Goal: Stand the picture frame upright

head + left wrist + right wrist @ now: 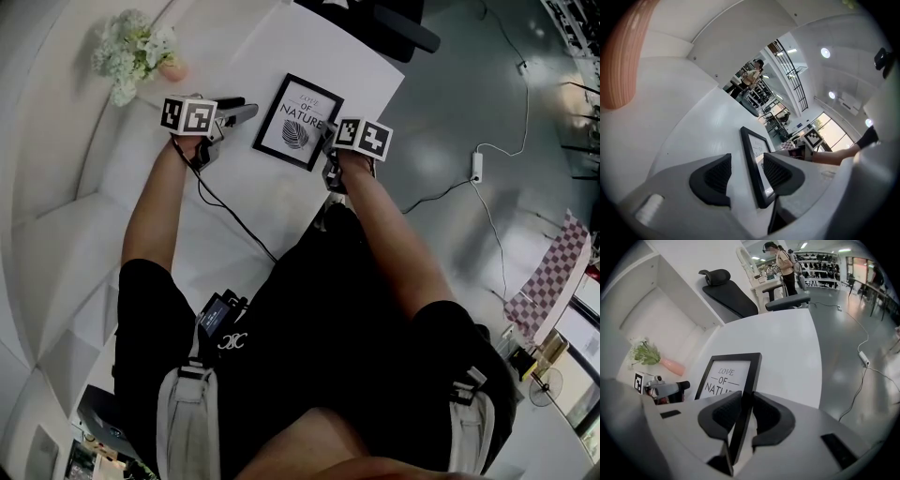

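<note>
As the black rectangular picture frame (298, 121) lies on the white desk (272, 199), right gripper (743, 416) fingers clamp its edge, likely for tipping; left gripper (746, 176) fingers gape.

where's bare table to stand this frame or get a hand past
Free: the white table beyond the black picture frame, and the strip between it and the pink flower vase. Crowded: the frame's sides, with left gripper and right gripper.

Picture frame (298, 121) on table (246, 192), between left gripper (251, 112) and right gripper (328, 142), vase (172, 68) far left.
</note>
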Tool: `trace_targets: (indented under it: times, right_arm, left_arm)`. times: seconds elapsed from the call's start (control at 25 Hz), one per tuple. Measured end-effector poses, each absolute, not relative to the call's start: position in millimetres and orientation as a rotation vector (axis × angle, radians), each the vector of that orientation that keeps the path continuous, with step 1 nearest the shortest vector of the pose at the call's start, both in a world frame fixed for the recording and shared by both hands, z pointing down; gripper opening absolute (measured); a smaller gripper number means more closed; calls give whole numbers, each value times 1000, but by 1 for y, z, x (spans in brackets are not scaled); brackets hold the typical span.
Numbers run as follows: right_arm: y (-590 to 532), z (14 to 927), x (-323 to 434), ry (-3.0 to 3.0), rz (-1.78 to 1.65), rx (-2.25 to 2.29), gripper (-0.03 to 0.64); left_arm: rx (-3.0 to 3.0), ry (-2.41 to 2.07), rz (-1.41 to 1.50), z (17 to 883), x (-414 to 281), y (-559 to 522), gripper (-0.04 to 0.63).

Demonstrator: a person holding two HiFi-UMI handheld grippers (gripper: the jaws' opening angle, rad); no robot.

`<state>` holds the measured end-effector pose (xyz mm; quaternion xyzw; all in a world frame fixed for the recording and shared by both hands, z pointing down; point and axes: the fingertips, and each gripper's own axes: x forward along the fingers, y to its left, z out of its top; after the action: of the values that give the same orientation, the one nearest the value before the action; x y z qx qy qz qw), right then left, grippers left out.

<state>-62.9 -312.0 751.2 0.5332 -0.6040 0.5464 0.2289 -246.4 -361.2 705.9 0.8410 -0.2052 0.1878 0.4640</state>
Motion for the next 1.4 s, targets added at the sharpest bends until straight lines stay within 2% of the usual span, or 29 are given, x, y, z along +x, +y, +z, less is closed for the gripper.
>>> trace_targets:
  times: [0.68,1.08,1.16,1.24,1.4]
  right_arm:
    - [-316,749,-67,-1902,1588,1359,72]
    - [-307,748,-59,-1923,1585,1351,72]
    - [-306,748,-59,-1927,1588,1347,72]
    - [-306,749,-61,-1929,1595,1346,72]
    - [-308,750,-62,-1946,1638,1334,72]
  left_arm:
    - [1968,-463,415,707,-238,-351,222]
    - [1923,-376,412,715,-197,-327,207]
    - [1917,-373,425,716,-192,-325,190]
    - [1893,-368,424,717,-192,-324,103]
    - [1822,-360,356,708,-191,-326,88]
